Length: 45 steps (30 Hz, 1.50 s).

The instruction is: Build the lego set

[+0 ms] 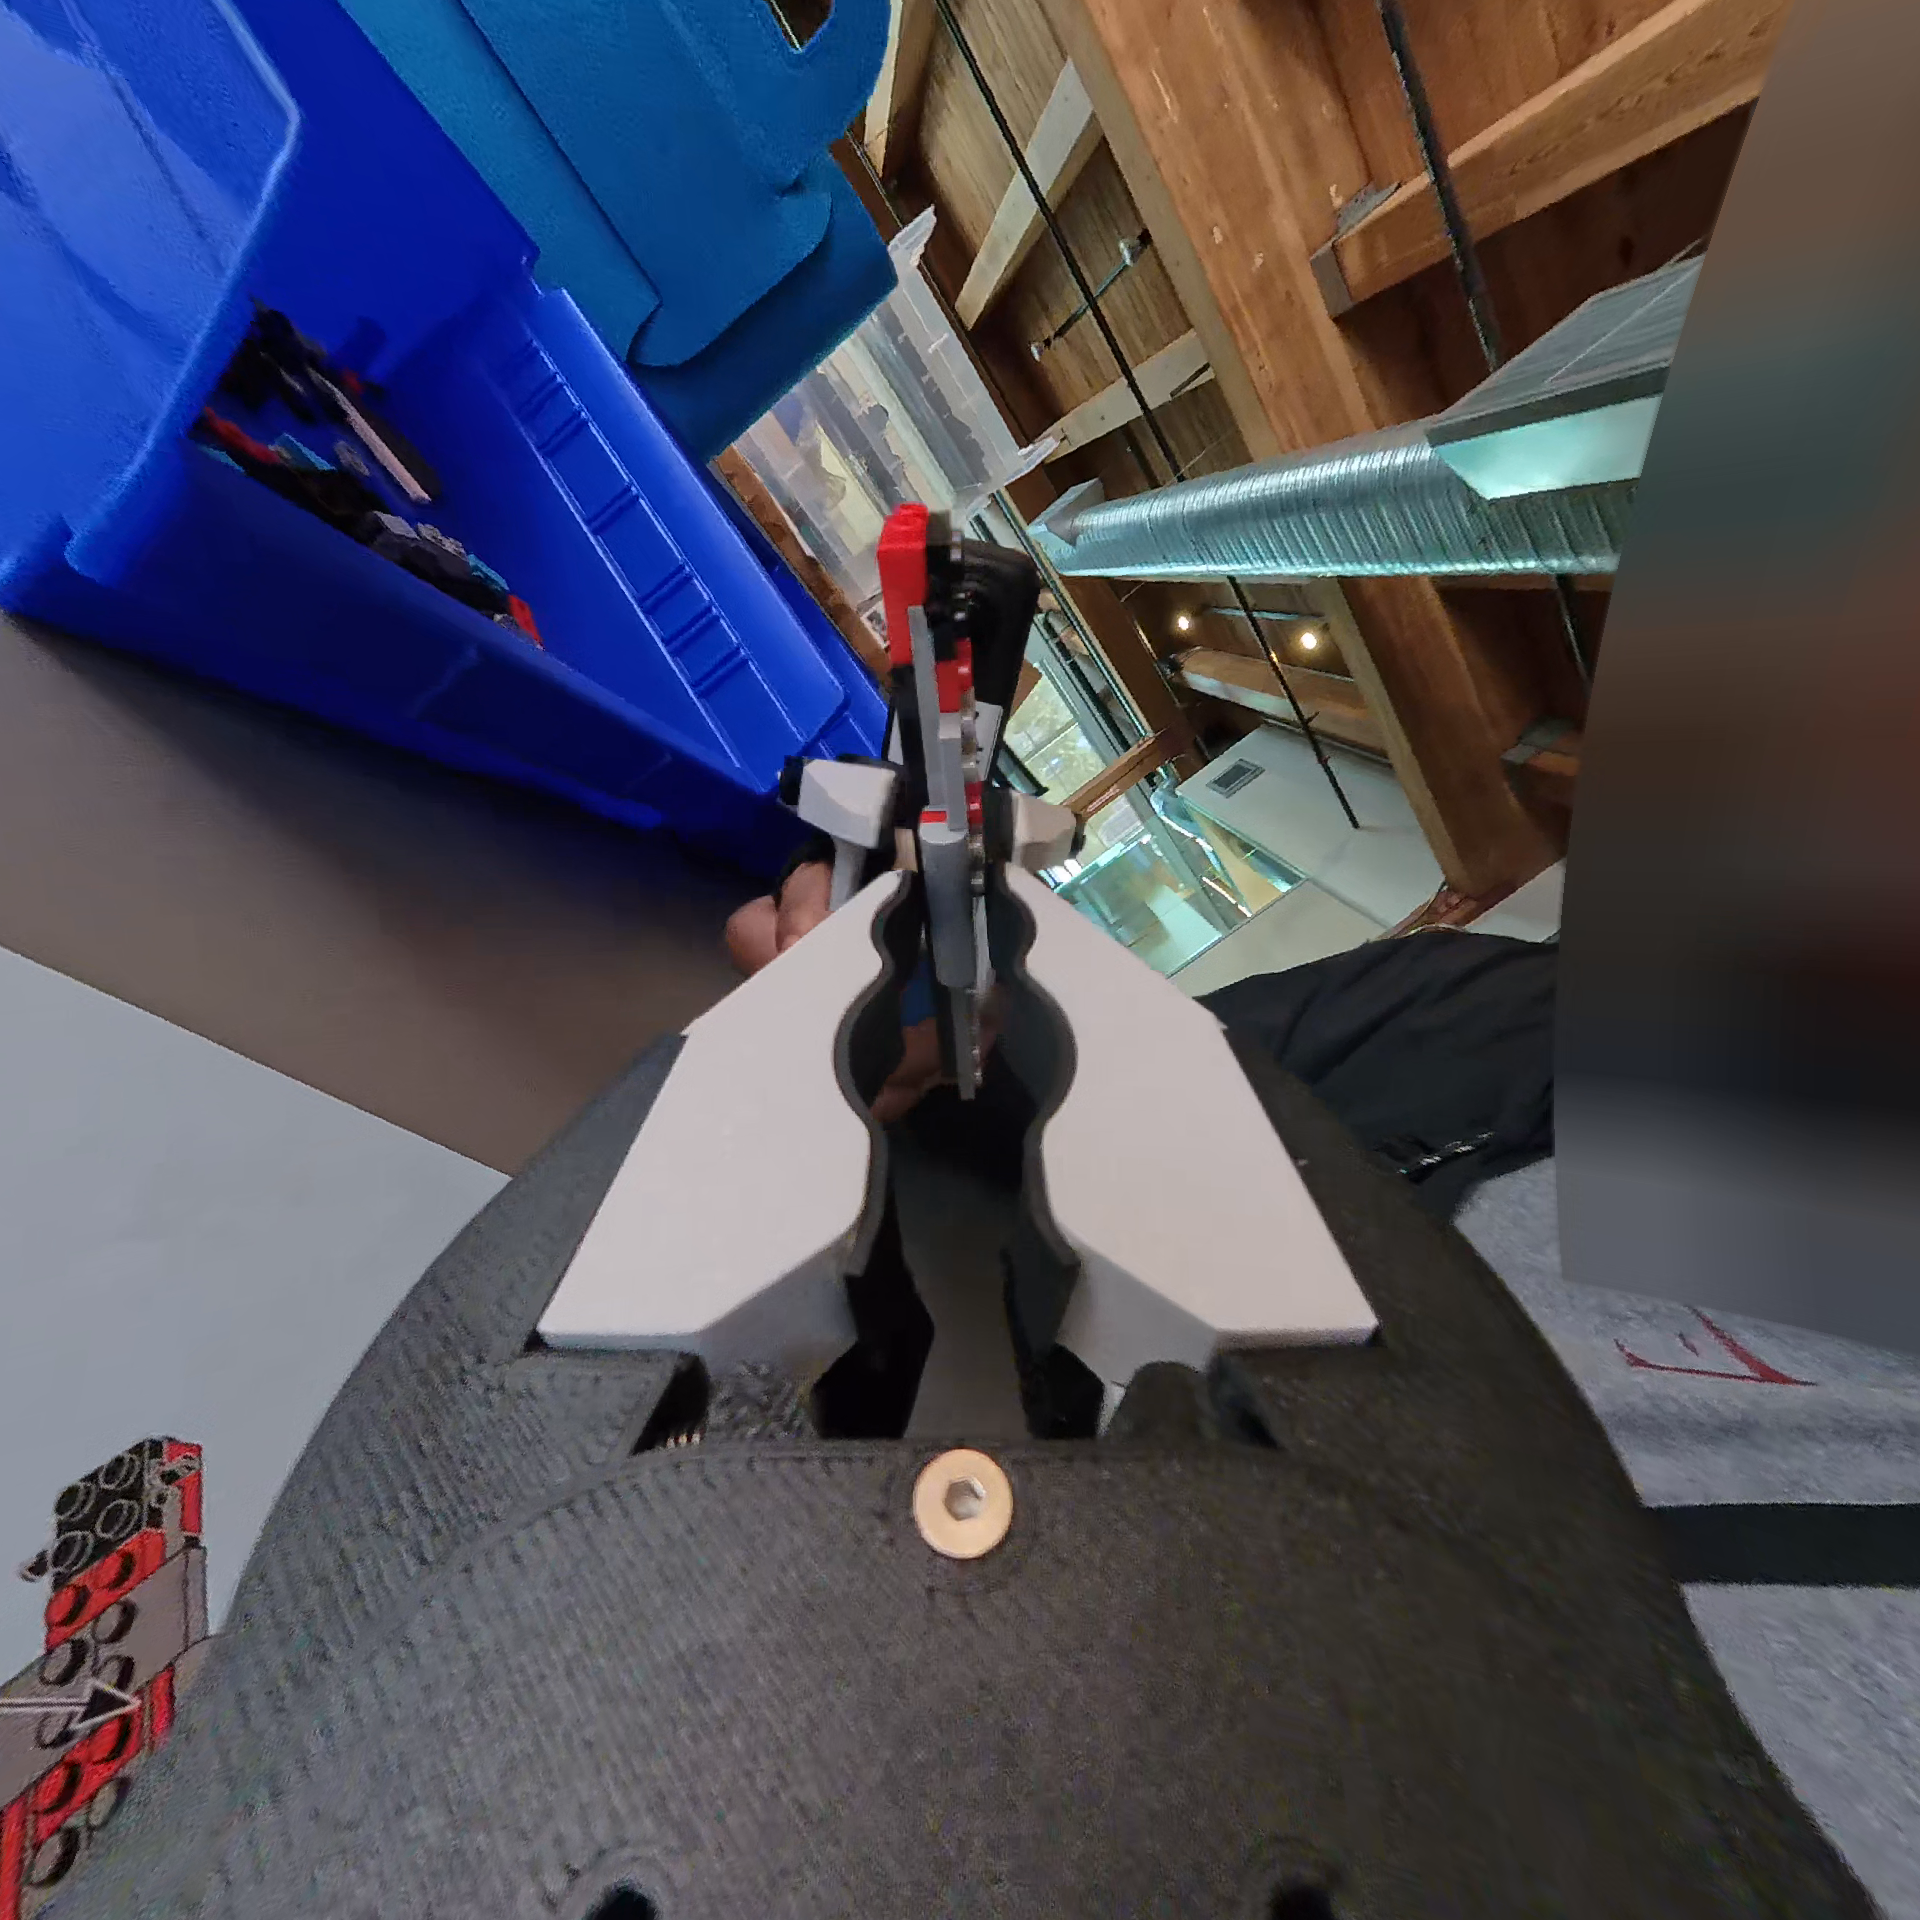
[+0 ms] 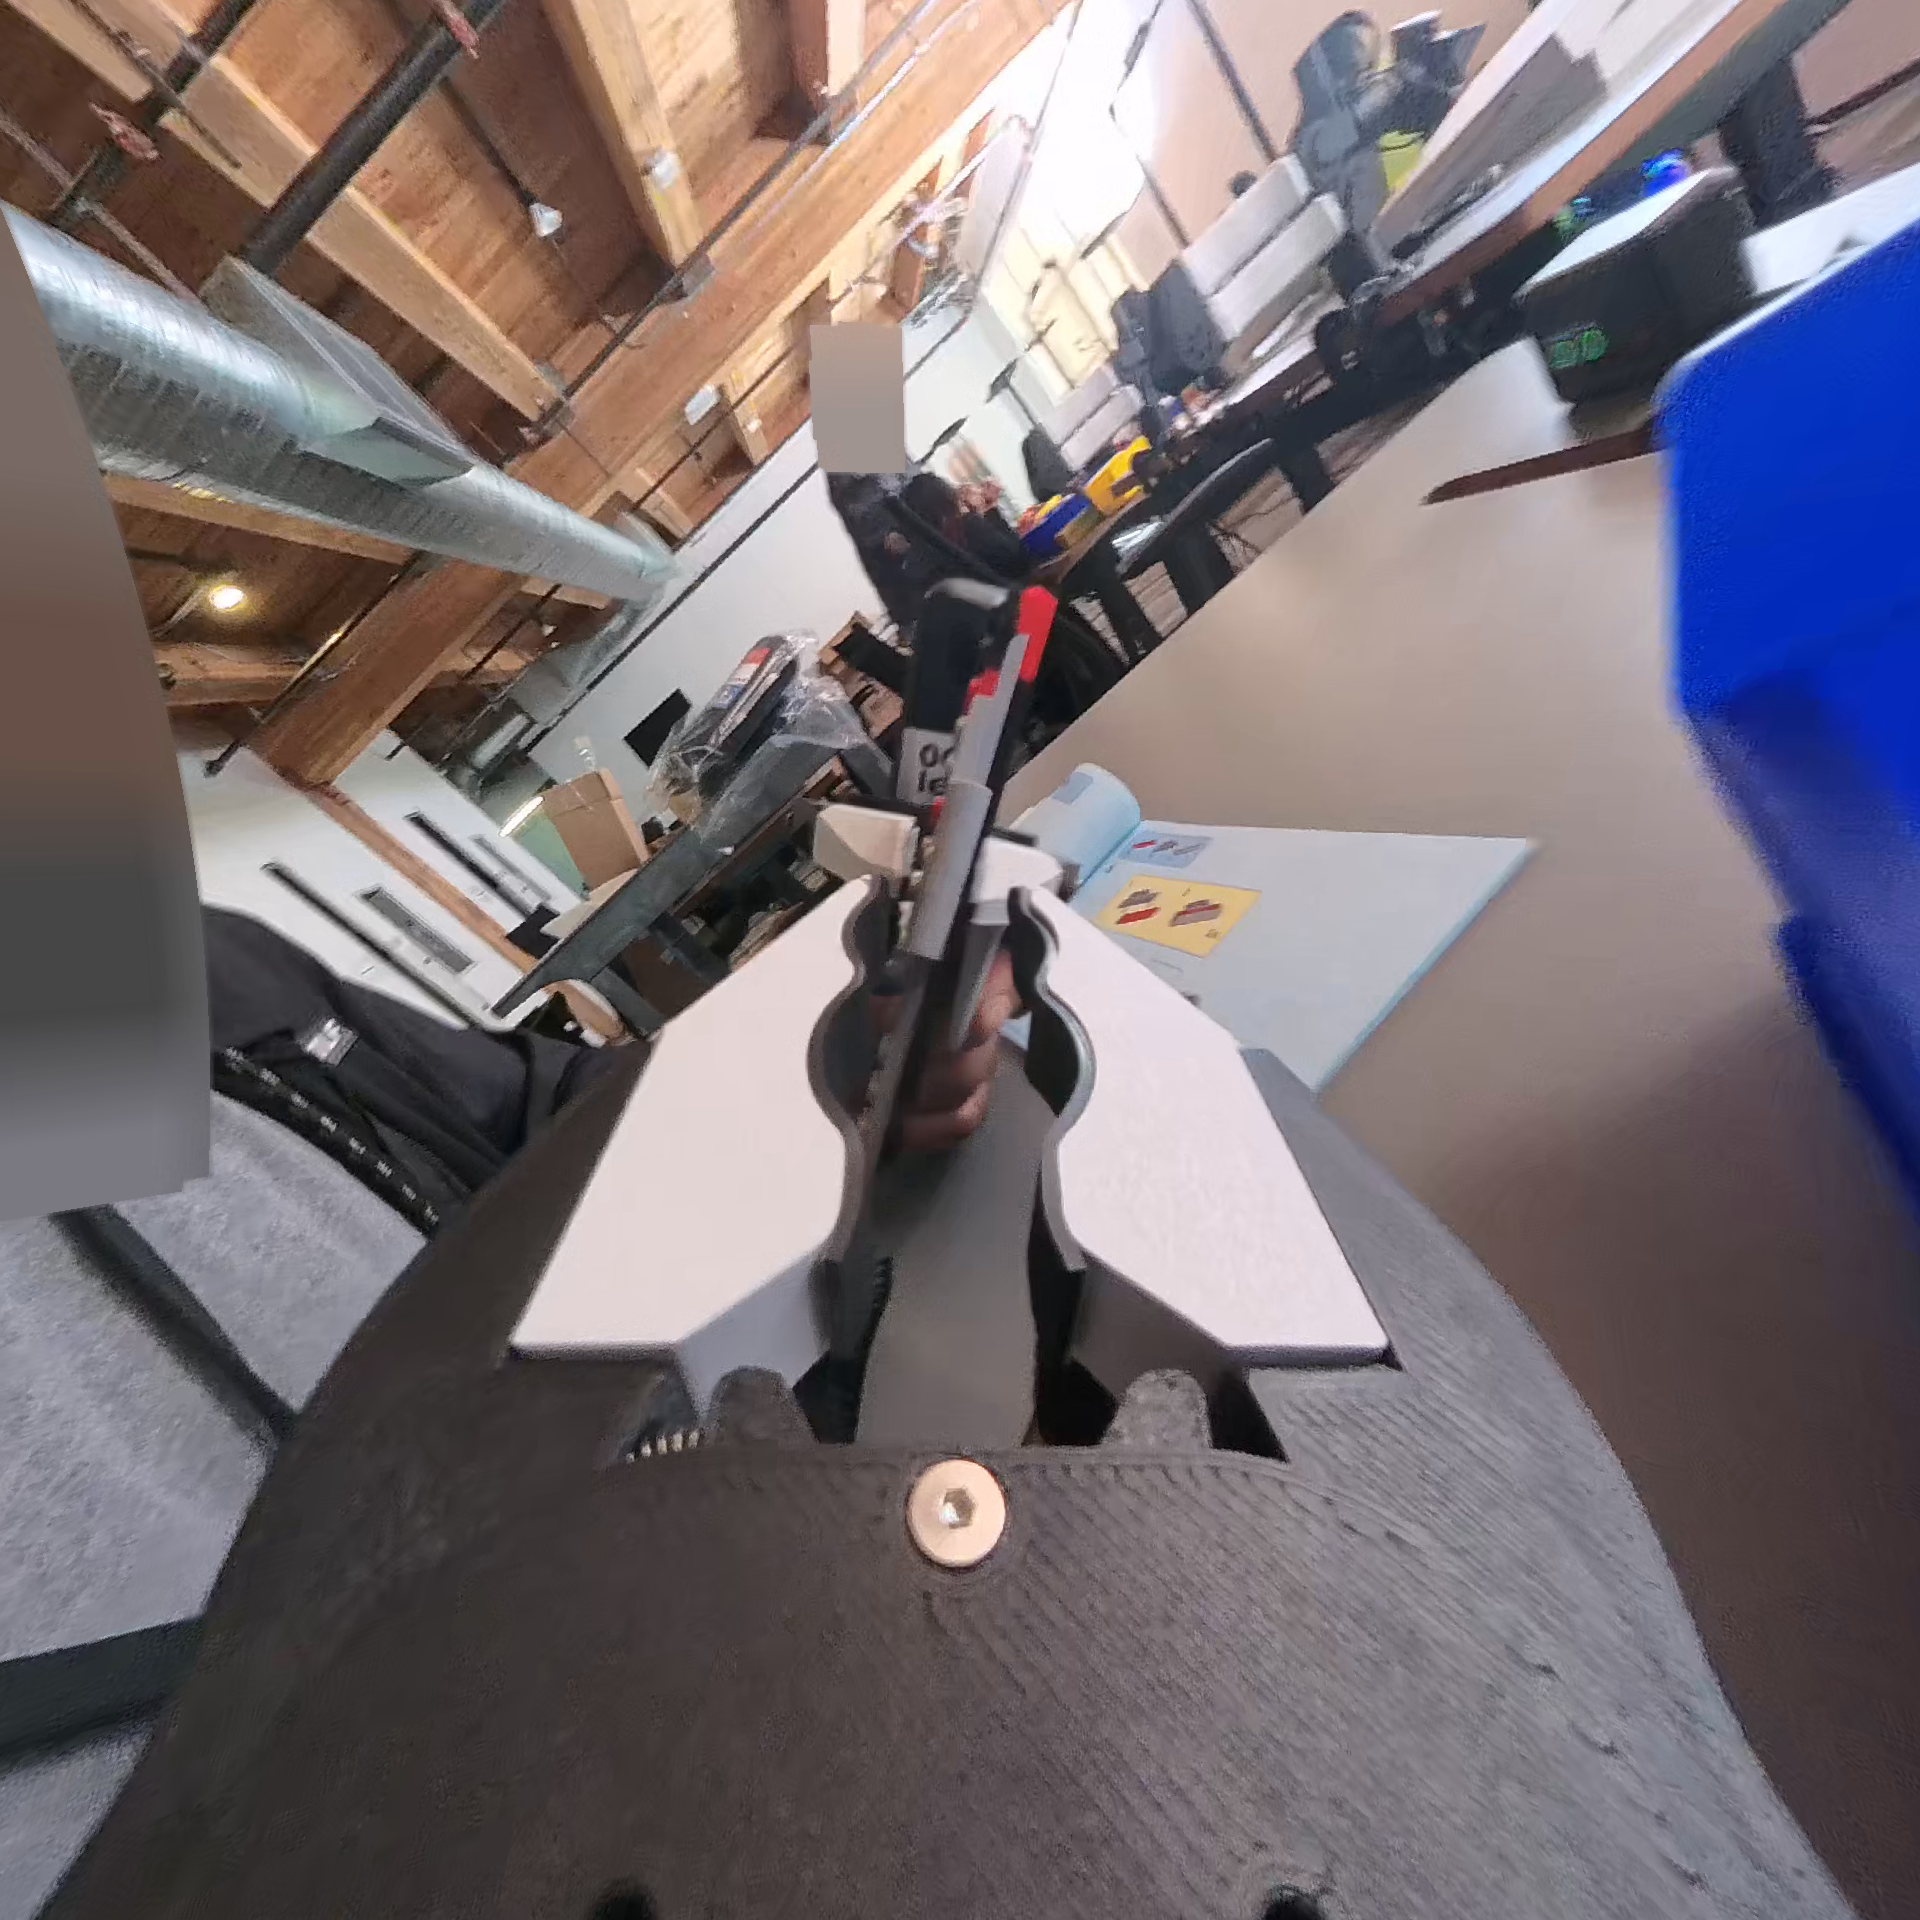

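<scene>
A thin lego model [image 1: 940,727] of grey, black and red pieces is held up in the air, seen edge-on. My left gripper [image 1: 956,894] is shut on its near end. The right gripper's white fingertips [image 1: 847,805] clamp the same model from the far side. In the right wrist view my right gripper [image 2: 948,909] is shut on the model [image 2: 954,852], and the left gripper's fingertips [image 2: 862,842] show just beyond. A hand [image 2: 945,1081] shows behind the jaws.
A blue bin [image 1: 540,644] with several loose lego pieces [image 1: 343,468] stands on the brown table [image 1: 312,810] to the left. The open instruction booklet [image 2: 1299,914] lies on the table [image 2: 1507,727]; it also shows in the left wrist view [image 1: 94,1610]. A blue bin edge [image 2: 1797,582] is at the right. Less than 4 cm separates the two grippers' tips.
</scene>
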Available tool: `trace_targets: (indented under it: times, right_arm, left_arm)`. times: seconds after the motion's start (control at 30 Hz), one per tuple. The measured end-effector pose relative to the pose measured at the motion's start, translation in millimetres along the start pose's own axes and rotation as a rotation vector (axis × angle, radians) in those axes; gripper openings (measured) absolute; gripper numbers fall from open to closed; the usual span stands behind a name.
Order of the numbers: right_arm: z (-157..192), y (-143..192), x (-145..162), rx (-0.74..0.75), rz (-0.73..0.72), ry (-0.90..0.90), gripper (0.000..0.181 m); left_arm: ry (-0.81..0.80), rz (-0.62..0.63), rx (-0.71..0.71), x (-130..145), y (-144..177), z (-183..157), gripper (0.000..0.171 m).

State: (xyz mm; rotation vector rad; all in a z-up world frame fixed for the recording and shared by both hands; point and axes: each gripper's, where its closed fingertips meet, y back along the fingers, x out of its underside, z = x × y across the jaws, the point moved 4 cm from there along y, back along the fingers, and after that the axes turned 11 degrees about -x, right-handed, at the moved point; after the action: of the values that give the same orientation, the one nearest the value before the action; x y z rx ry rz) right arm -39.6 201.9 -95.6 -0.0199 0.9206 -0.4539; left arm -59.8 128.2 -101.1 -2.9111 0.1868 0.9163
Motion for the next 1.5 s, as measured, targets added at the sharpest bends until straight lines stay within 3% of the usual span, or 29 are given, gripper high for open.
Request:
trace_targets:
  times: [0.13,0.4,0.6,0.8,0.93,1.0,1.3,1.5]
  right_arm:
    - [-6,9,-8,0.027,-0.025,-0.025,0.025]
    - [-8,4,4,0.05,0.031,-0.049,0.013]
    - [-15,7,5,0.079,0.019,-0.092,0.013]
    - [-23,14,13,0.194,0.107,-0.099,0.013]
    - [-30,20,29,0.33,0.241,-0.071,0.013]
    - [-31,23,36,0.363,0.277,-0.087,0.013]
    - [-36,31,48,0.469,0.358,-0.089,0.013]
    - [-40,31,51,0.562,0.409,-0.045,0.014]
  left_arm:
    - [-0.022,0.03,-0.04,3,-1,2,0.011]
    - [-0.008,0.076,-0.072,9,-5,8,0.011]
    - [-0.004,0.059,-0.121,5,-3,13,0.03]
    - [-0.156,0.009,-0.256,-3,-1,13,0.048]
    - [-0.293,-0.138,-0.272,-10,2,-2,0.056]
    - [-0.327,-0.156,-0.298,-1,5,-4,0.061]
    - [-0.341,-0.167,-0.288,22,29,-14,0.063]
    - [-0.343,-0.245,-0.292,28,44,-25,0.063]
